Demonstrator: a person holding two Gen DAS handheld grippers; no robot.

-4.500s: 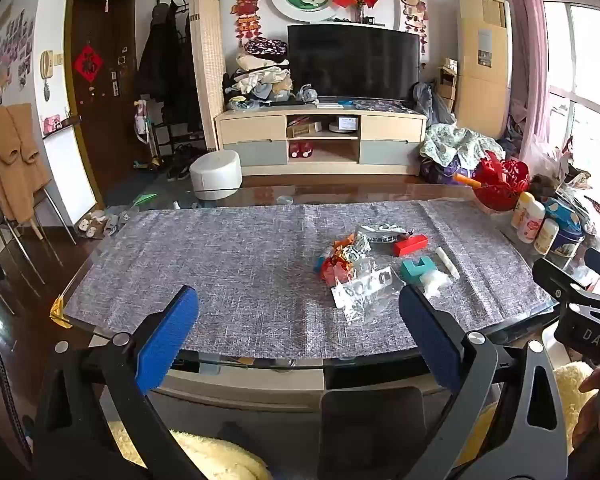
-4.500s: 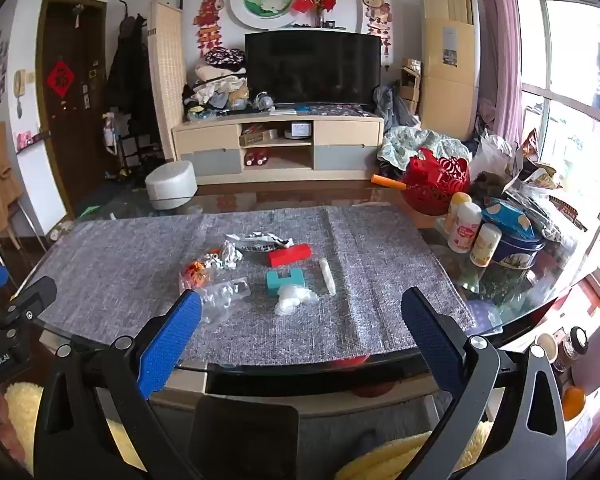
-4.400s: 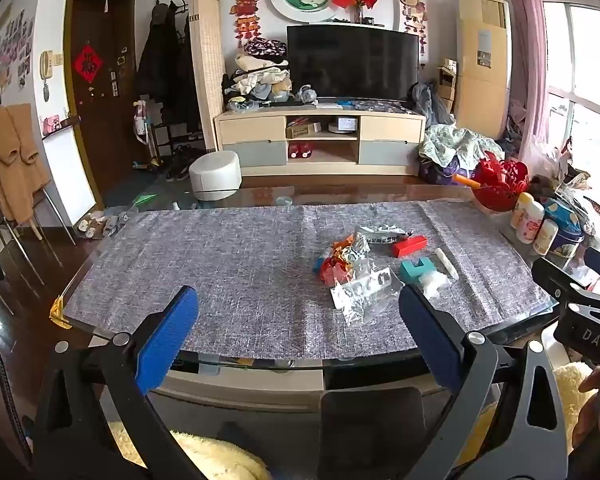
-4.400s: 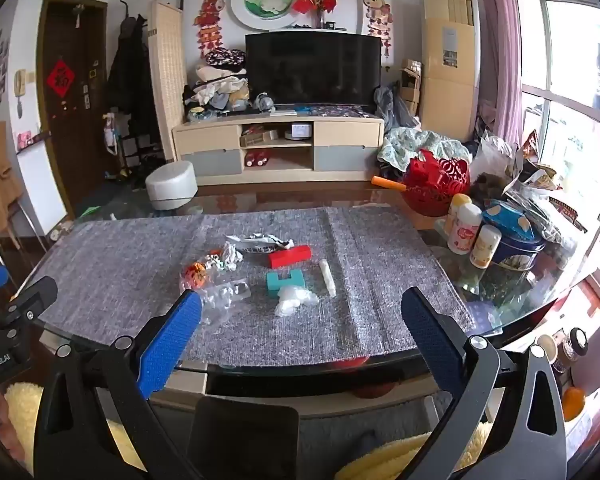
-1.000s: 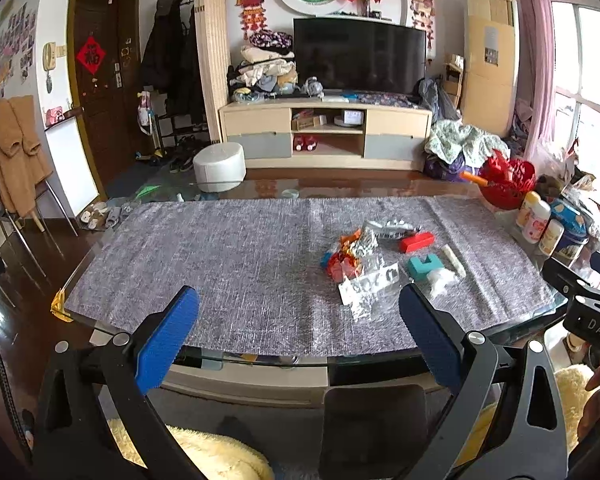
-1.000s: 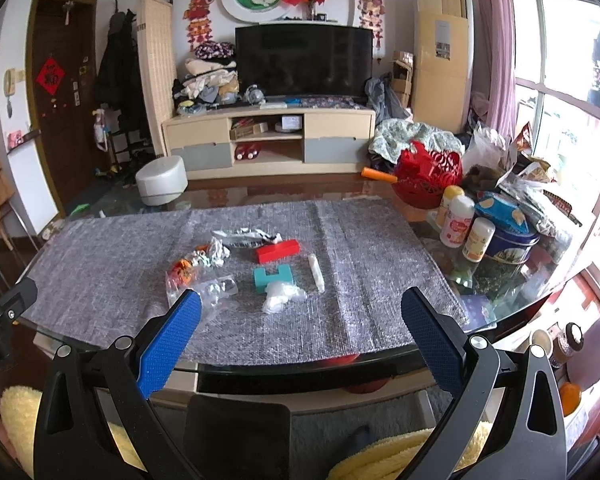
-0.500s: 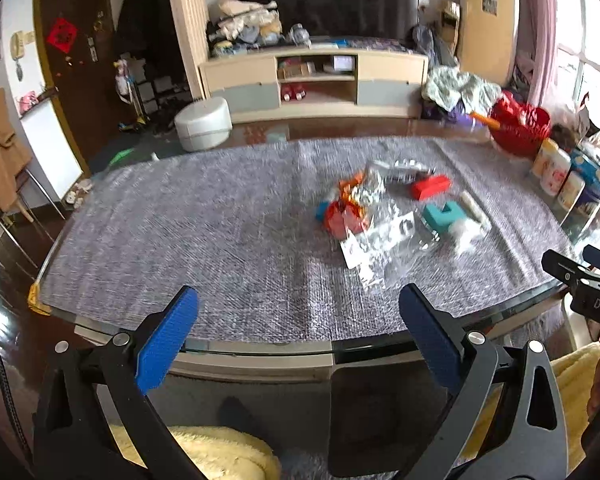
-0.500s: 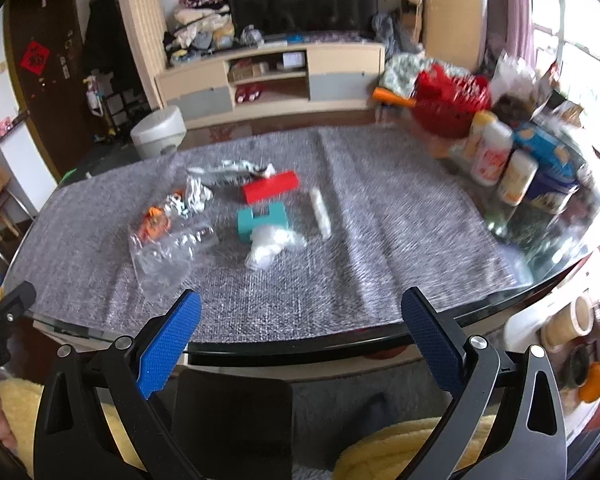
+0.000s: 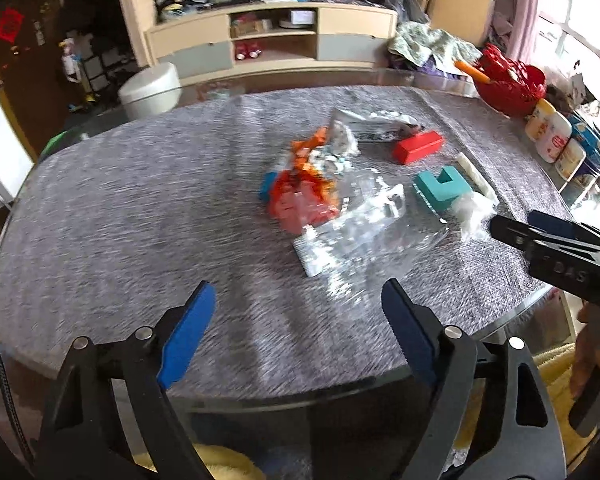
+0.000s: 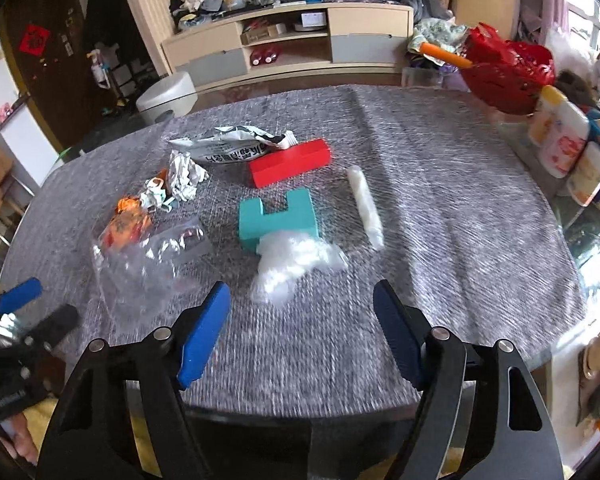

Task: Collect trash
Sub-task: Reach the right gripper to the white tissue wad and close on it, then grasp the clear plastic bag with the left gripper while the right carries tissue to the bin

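Left gripper held wide open, nothing gripped; clear plastic bag at 12 o'clock. Right gripper likewise spread, empty; white wad at 12 o'clock

A home living room: TV cabinet, hung coats, cloth-covered table.

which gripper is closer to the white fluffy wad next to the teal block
Right. The right gripper, open, points straight at the white wad just ahead. The left gripper, open, faces the clear plastic bag, farther left.
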